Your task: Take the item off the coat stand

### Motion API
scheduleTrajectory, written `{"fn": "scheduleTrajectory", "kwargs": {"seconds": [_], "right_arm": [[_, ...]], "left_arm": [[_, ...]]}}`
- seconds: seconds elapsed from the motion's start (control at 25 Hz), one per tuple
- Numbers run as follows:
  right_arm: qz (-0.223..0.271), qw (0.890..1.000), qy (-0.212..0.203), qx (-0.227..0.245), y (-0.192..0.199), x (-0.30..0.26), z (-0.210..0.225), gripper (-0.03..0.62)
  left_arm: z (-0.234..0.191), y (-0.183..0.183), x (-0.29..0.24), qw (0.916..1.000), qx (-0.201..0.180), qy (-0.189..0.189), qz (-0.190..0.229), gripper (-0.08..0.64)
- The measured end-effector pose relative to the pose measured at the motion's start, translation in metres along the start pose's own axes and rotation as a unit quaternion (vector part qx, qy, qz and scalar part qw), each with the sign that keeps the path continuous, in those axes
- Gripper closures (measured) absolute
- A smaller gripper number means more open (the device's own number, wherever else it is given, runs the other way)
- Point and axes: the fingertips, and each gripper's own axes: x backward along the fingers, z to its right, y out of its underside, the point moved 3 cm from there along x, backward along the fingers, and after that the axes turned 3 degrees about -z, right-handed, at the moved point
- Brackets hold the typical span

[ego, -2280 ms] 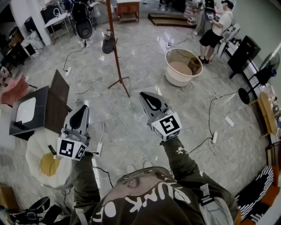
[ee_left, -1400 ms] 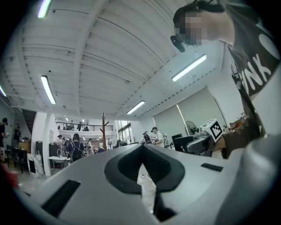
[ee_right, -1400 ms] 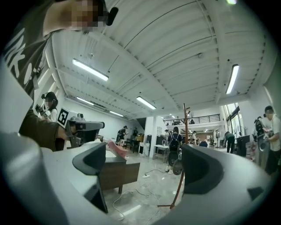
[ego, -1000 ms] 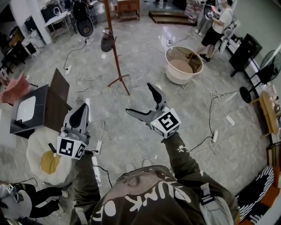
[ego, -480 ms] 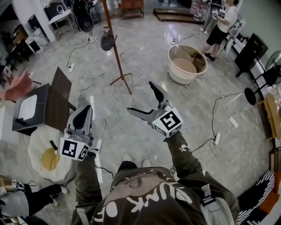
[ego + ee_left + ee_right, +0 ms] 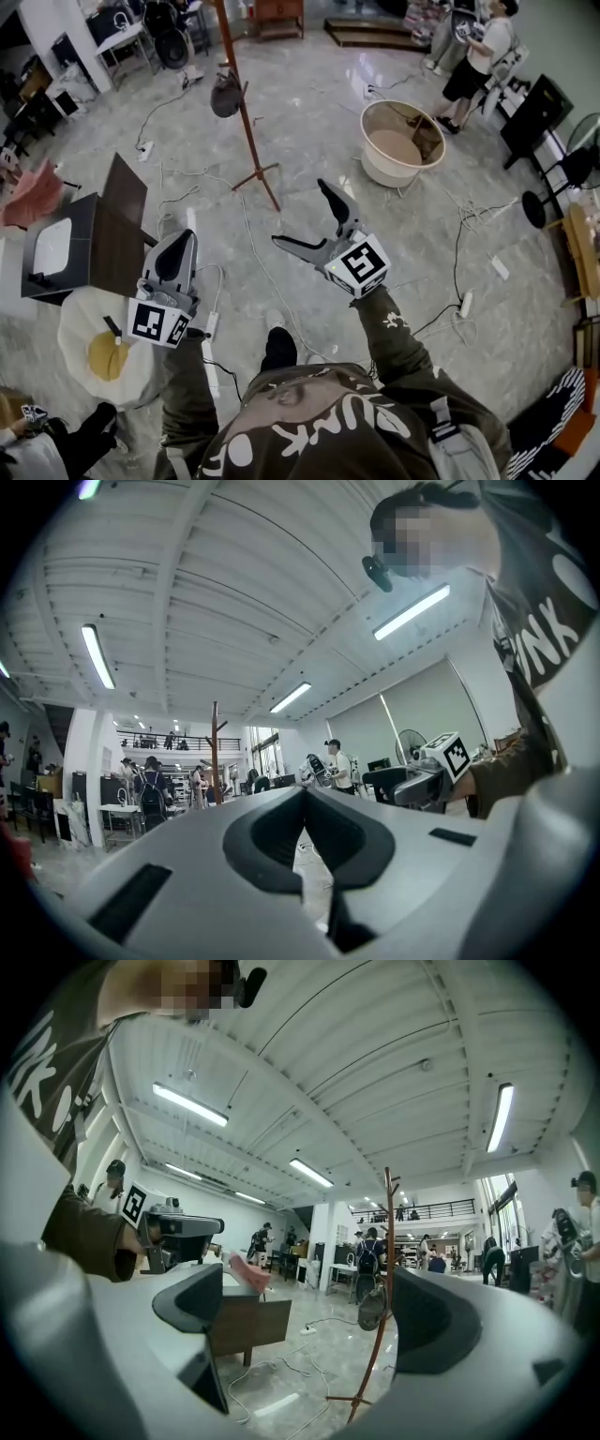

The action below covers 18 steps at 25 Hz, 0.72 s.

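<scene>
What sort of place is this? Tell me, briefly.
Probably a big open workshop or lab hall: cables strewn over the stone floor, a coat stand standing alone mid-floor, and strip lights on a high ceiling.

Brightness: bright and even in all three views, no dim corners in the room.
Source: long ceiling strip lights (image 6: 97,655), overhead in both gripper views, burnt out to plain white.
Shadows: soft and faint on the floor (image 6: 309,103), no hard edges.
Glare: pale sheen patches on the polished floor in the head view.
Distortion: strong fisheye; straight lines bowed toward the edges, black corners round both gripper views.
Focus: left gripper (image 6: 304,797) and right gripper (image 6: 314,1312) soft and smeared close to the lens; far room fairly sharp.
</scene>
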Motion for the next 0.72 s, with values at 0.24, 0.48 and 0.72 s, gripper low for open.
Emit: {"fn": "scheduleTrajectory", "kwargs": {"seconds": [0.24, 0.48, 0.72], "right_arm": [[-0.016, 1.0, 0.016, 0.004, 0.006, -0.071, 0.041, 0.041], [-0.024, 0.999, 0.033, 0.011, 0.006, -0.145, 0.077, 0.041], [-0.03, 0.998, 0.048, 0.008, 0.015, -0.2, 0.106, 0.038]], "left_arm": [[-0.073, 0.022, -0.051, 0.9997, 0.019, 0.016, 0.009, 0.557], [-0.146, 0.046, -0.091, 0.9989, 0.033, 0.029, 0.017, 0.557], [-0.201, 0.067, -0.127, 0.9983, 0.038, 0.041, 0.013, 0.557]]}}
